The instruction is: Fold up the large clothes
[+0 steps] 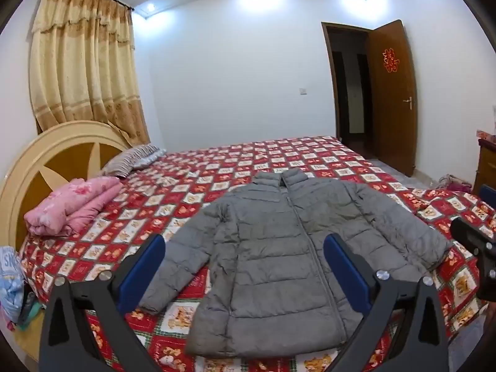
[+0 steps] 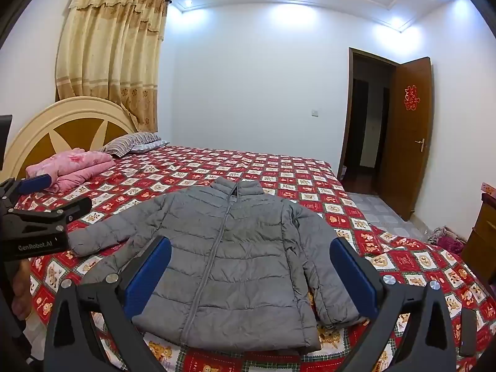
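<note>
A grey puffer jacket [image 1: 279, 248] lies flat, front up and zipped, on the red patterned bed cover [image 1: 217, 170], collar away from me and both sleeves spread out. It also shows in the right wrist view [image 2: 235, 263]. My left gripper [image 1: 245, 266] is open and empty, held above the jacket's lower half. My right gripper [image 2: 251, 272] is open and empty, also above the jacket's lower half. The left gripper's body shows at the left edge of the right wrist view [image 2: 37, 226]. The right gripper's body shows at the right edge of the left wrist view [image 1: 474, 248].
A folded pink quilt [image 1: 71, 204] and a striped pillow [image 1: 133, 158] lie by the headboard [image 1: 46, 161]. A curtain [image 1: 83, 62] hangs behind. A brown door [image 1: 393, 93] stands open at the right, with a wooden cabinet [image 2: 483, 241] and clothes on the floor [image 2: 446, 235].
</note>
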### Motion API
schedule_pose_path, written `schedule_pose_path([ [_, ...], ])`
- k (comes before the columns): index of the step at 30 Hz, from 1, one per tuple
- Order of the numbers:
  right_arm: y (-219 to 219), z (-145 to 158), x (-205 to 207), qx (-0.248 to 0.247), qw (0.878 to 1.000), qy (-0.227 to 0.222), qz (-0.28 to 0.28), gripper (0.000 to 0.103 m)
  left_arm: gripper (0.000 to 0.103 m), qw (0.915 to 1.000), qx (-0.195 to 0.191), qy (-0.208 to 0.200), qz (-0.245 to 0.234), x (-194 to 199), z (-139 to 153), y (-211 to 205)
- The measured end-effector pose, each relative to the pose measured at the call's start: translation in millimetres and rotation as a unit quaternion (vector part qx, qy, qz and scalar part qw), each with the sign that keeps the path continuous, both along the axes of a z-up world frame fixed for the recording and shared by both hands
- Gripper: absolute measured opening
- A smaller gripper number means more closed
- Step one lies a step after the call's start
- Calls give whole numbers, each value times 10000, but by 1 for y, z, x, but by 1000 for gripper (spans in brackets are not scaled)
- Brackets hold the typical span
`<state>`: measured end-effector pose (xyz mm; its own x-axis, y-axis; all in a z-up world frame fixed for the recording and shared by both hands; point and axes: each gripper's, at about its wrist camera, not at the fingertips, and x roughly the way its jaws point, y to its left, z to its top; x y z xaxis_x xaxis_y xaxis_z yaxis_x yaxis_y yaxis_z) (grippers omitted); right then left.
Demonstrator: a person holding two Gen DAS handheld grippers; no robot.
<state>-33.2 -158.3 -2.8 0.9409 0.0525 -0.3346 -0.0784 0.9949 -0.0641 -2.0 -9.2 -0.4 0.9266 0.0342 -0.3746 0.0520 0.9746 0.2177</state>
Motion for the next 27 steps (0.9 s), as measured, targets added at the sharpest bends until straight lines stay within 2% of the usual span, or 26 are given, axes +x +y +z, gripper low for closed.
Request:
schedule_pose_path([
  [2,1,1,0,9,10000,-3,-9,102,103,10000,21,-97,-6,-3,0,-10],
  [3,1,1,0,10,10000,-2,-7,102,103,9999,-129,21,-79,3,-1,-7],
  [5,2,2,0,0,10000,6,-11,102,103,9981,-585,-161,-90,-1,2,11],
  [9,2,-5,-1,-5,10000,-20,-24,102,103,9980,-553,-290,-71,-8,3,14],
  [15,8,-7,0,-25,10000,44,-8,102,103,9978,-630,-194,-20,-2,11,23],
  [27,5,-8,4,-23,9999,147,12,102,103,9980,-623,-102,45,5,5,25],
])
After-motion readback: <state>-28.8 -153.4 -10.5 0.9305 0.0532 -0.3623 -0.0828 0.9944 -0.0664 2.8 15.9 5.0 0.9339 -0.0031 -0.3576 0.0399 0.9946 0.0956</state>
